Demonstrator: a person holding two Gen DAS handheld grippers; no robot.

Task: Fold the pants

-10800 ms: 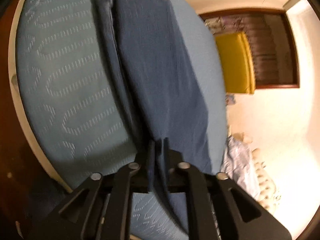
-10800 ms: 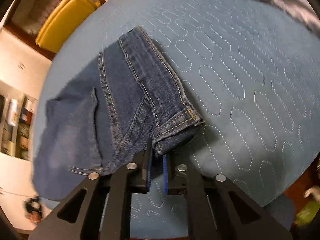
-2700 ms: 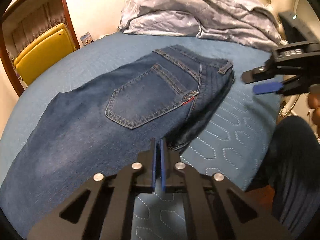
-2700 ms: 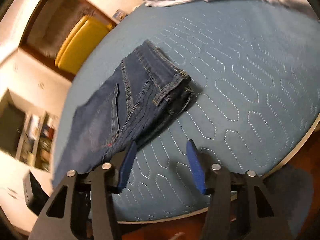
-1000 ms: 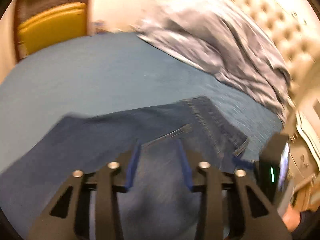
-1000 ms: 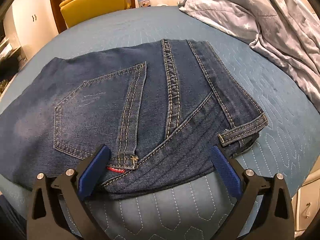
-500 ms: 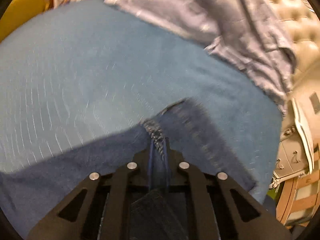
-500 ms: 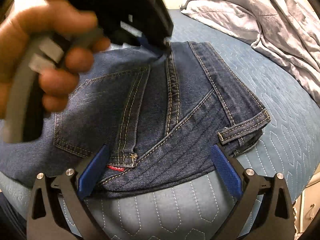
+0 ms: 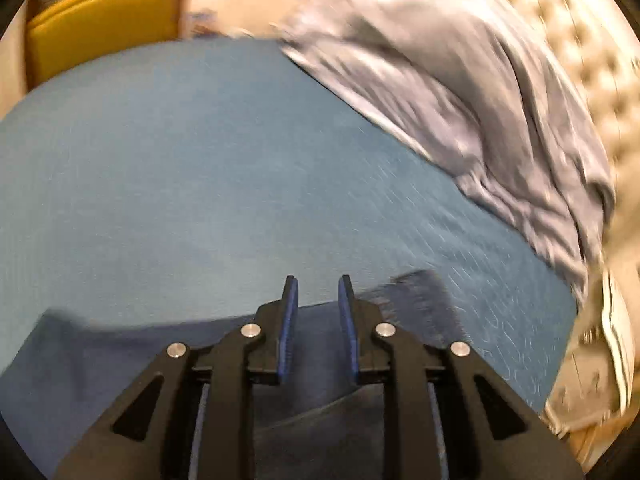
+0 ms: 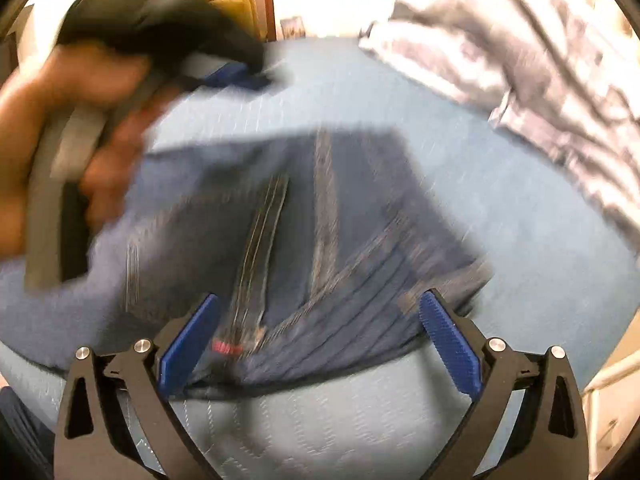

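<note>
The folded blue jeans lie on the blue quilted bedspread, back pocket and red tag facing up. My right gripper hovers over their near edge, jaws wide apart, nothing gripped. A hand carries my left gripper beyond the jeans' far edge, above bare bedspread. In the left wrist view the left gripper has its jaws opening, with a narrow gap and nothing between the blue pads. The jeans show only as a dark, blurred strip below it.
A crumpled grey blanket lies on the far right part of the bed, against a tufted headboard. A yellow chair stands past the bed's far left side. A pale cabinet stands to the right of the bed.
The left gripper, shut on the jeans' far waistband edge half a second ago, has let go, parted its jaws and moved away over the bedspread. The right gripper rose slightly, still wide open.
</note>
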